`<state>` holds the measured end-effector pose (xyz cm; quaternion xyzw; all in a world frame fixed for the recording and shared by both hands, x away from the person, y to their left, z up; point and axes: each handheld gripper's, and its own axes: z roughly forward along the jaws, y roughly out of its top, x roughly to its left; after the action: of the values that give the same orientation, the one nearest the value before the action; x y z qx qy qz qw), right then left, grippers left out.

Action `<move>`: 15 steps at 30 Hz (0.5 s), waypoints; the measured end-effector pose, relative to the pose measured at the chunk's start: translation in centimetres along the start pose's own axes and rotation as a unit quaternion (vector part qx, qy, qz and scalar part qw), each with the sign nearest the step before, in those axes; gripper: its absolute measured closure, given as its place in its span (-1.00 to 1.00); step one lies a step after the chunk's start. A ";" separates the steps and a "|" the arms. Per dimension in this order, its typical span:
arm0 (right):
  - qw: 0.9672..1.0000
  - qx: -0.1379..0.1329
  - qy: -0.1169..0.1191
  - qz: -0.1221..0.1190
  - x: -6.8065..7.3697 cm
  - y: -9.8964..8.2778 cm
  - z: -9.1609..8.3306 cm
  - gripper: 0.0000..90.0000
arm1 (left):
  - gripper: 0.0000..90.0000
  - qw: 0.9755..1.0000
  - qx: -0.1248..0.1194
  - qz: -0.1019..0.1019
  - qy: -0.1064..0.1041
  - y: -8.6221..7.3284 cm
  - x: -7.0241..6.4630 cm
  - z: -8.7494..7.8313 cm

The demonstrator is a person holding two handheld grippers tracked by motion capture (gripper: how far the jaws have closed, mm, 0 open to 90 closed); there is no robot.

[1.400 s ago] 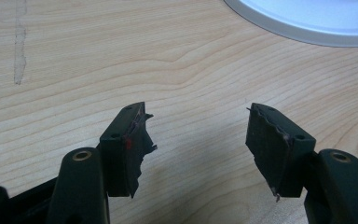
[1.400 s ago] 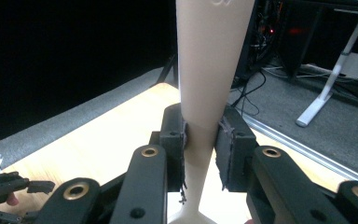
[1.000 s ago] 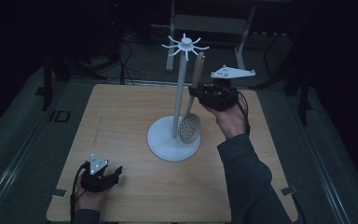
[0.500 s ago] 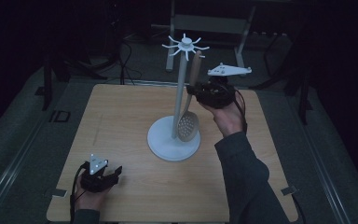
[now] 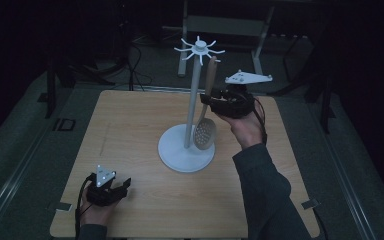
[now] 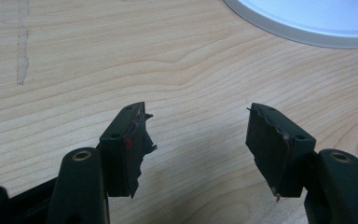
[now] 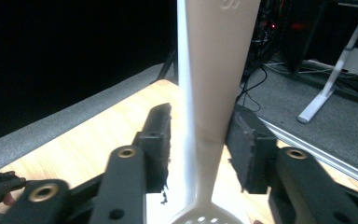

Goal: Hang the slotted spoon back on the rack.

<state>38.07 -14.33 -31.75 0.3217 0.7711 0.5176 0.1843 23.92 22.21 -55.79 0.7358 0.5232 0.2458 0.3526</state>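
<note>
a: where's the slotted spoon (image 5: 205, 131)?

b: up off the table, hanging upright beside the pole of the white utensil stand (image 5: 187, 150), perforated bowl down over the stand's round base, handle top close under the spoked hooks at the crown. whether it is actually on a hook, i cannot tell from here.

a: and what has hold of it?

b: the right gripper (image 5: 211, 100), raised beside the pole, grey three-cornered plate on top. in the right gripper view its two black jaws bracket the spoon's pale handle (image 7: 212, 70), one pad on each side. they look close against it, but whether they are clenched on it or just slack around it, i cannot tell.

a: the other hand?

b: low at the near left corner of the wooden table (image 5: 130, 115). the left gripper (image 5: 125, 186) rests there, well apart from the stand. in the left gripper view its jaws are spread wide over bare wood grain, nothing between the torn pads (image 6: 130, 140), the stand's white base at the top edge.

a: beyond that?

b: dark room, cables on the floor.
</note>
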 end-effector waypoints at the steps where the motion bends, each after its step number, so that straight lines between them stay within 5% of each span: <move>1: 1.000 0.000 0.000 -0.001 0.0 0.0 0.0 0.30 | -0.14 1.000 0.000 0.000 0.000 0.0 0.0 0.0; 15: 1.000 0.009 -0.006 -0.008 0.0 -0.6 -0.4 0.07 | -0.14 1.000 0.000 0.000 0.000 0.0 0.0 0.0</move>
<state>37.64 -14.71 -32.14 0.3200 0.7773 0.5073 0.1898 23.93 22.19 -55.80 0.7362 0.5230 0.2458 0.3523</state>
